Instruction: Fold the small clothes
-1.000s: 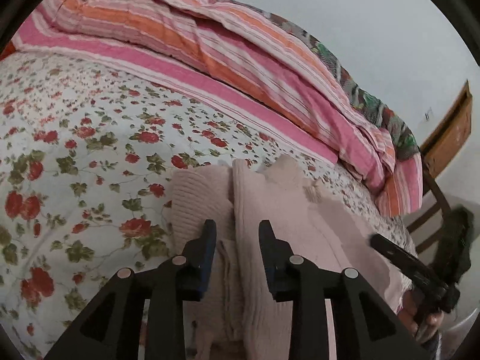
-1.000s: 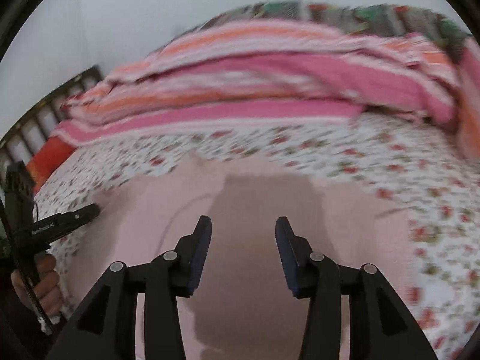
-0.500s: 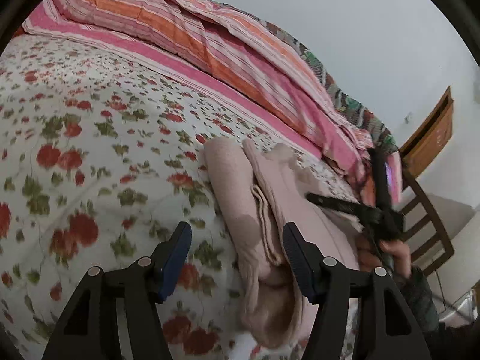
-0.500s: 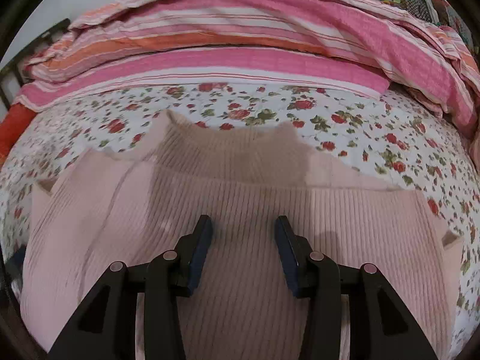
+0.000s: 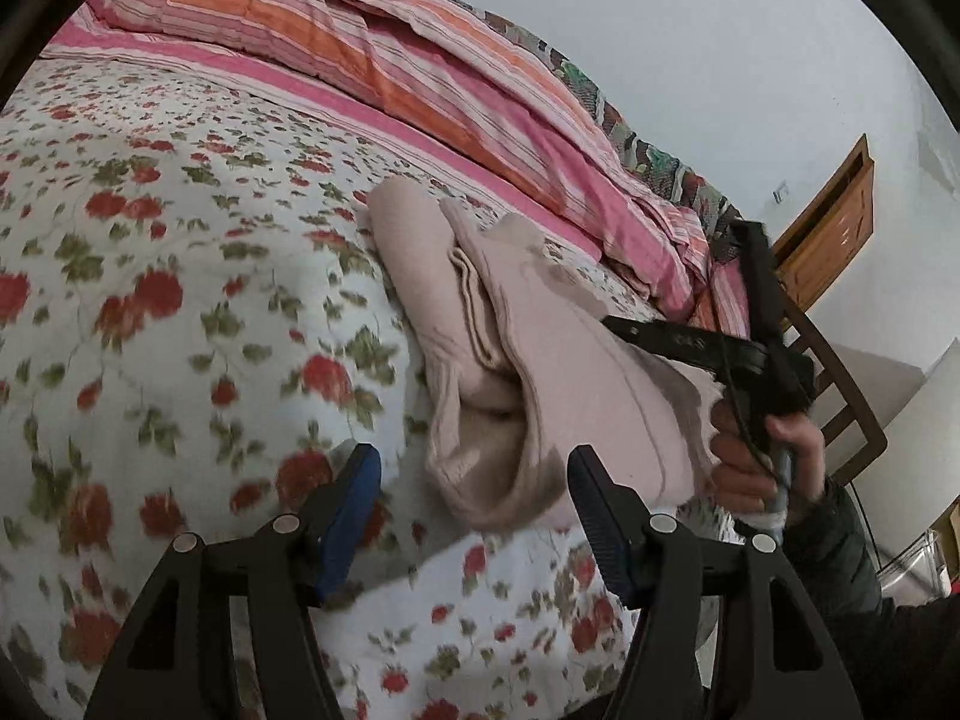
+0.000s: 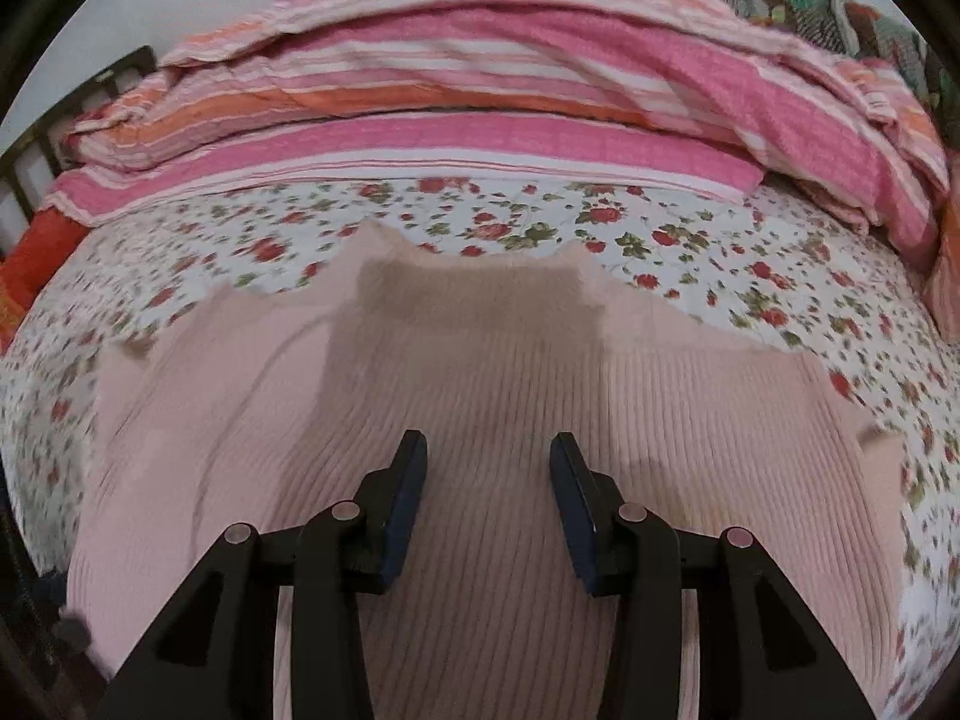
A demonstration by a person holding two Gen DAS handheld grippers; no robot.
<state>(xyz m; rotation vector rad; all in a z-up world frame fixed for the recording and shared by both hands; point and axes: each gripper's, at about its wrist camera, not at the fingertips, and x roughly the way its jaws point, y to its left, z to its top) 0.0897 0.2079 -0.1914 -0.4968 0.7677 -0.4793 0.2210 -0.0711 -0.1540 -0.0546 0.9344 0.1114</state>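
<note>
Sweater (image 5: 540, 360), pink ribbed knit, lies folded in layers on bed (image 5: 150, 300) w/ floral sheet, near striped quilt (image 5: 420, 72) piled along far side. Left claw (image 5: 474, 480) is released, jaws wide apart, hovering just beside sweater's near end, not touching it. Right claw (image 6: 487, 462) is also spread, nothing btwn fingers, held over sweater (image 6: 480, 396) mid-body; contact w/ fabric can't be told. In left view, right hand (image 5: 762, 450) grips its tool at sweater's right edge. Wooden chair (image 5: 840, 396) stands past bed, right side.
</note>
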